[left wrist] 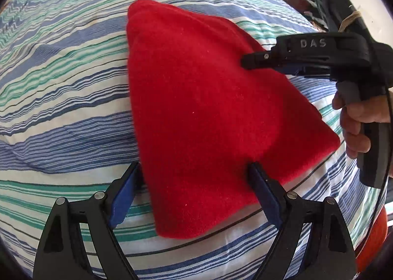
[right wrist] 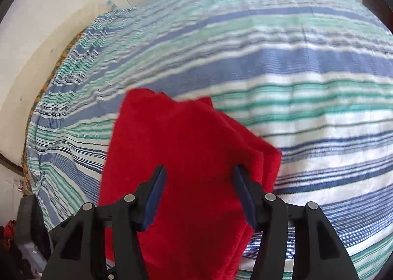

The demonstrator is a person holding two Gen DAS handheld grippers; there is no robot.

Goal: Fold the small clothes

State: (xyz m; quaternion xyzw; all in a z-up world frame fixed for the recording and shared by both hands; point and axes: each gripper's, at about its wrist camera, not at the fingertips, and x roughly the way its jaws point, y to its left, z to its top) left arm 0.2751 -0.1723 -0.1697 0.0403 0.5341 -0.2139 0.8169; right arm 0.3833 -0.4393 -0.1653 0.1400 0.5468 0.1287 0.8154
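A folded red fleece cloth (left wrist: 196,88) lies flat on the striped bedspread (left wrist: 61,78). My left gripper (left wrist: 195,164) is open, its blue-padded fingers apart over the cloth's near end. My right gripper (left wrist: 245,61) reaches in from the right, its tip over the cloth's right edge. In the right wrist view the red cloth (right wrist: 186,142) shows layered edges on its right side. The right gripper (right wrist: 199,169) is open there, with its fingers (right wrist: 242,190) spread above the cloth. Neither gripper holds the cloth.
The bedspread (right wrist: 294,63) with blue, green and white stripes covers the whole bed. A white wall (right wrist: 49,9) runs along the bed's far left side. Dark clutter (left wrist: 302,2) sits beyond the bed at top right. An orange object (left wrist: 373,235) lies at the bed's lower right edge.
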